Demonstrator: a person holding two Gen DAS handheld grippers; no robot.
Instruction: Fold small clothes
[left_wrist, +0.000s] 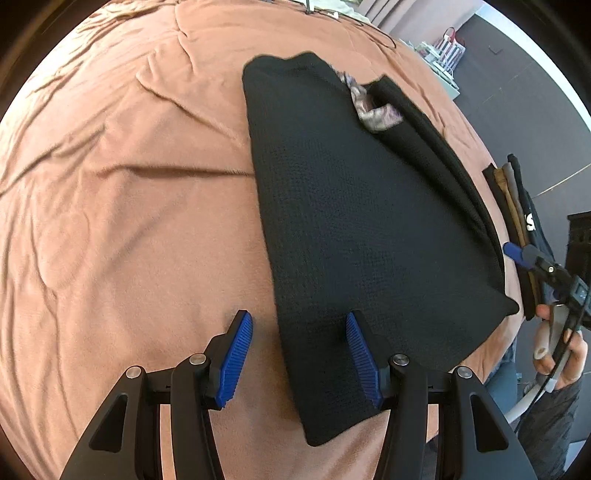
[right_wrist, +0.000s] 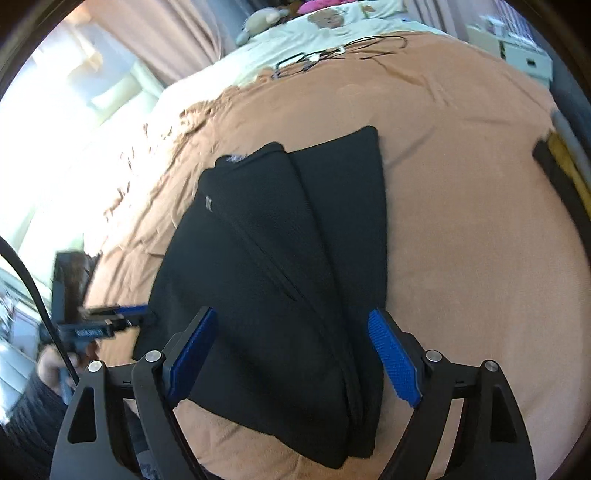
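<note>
Left wrist view | black waffle-knit folded garment (left_wrist: 354, 221) on the bed's peach blanket (left_wrist: 129, 221) – long axis running away | left claw (left_wrist: 299, 354) wide, astride near-left edge | right claw (right_wrist: 295, 362) wide, empty – nearer the folds.

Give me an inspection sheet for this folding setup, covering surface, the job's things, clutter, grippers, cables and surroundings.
Surface: wrinkled brown blanket over a bed.
Job's things: black garment lying partly folded lengthwise, a patterned lining showing at its far end; stack of folded clothes at the bed's right edge.
Clutter: nothing seen beside the garment.
Grippers: left gripper open, low over the garment's near left edge; right gripper open above the near end, holding nothing.
Cables: black cables loose at the far end of the bed.
Surroundings: pale bedding with a soft toy, curtains by a bright window, white storage boxes.
</note>
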